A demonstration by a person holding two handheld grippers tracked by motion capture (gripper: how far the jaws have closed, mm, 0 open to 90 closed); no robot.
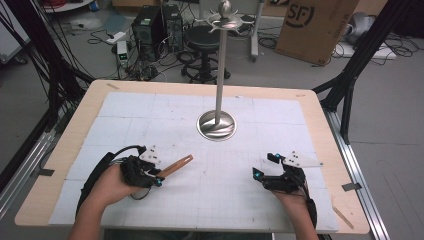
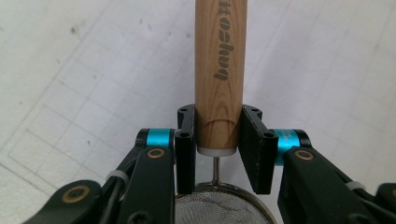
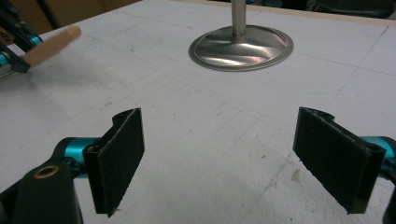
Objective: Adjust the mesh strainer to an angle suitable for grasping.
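left claw (image 2: 217, 140) clamps a strainer's wooden handle (image 2: 219, 70), long axis pointing toward the metal stand (image 1: 217, 125); right claw (image 3: 233, 158) rests low on the desk (image 1: 60, 150), gaping.

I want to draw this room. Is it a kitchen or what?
Probably a lab or workshop, not a kitchen. Computer towers and tangled cables sit on the floor, a cardboard box stands behind, and black frame bars surround the table.

Even overhead light, soft shadows, glare on the steel base (image 3: 241, 46); slightly soft pictures.
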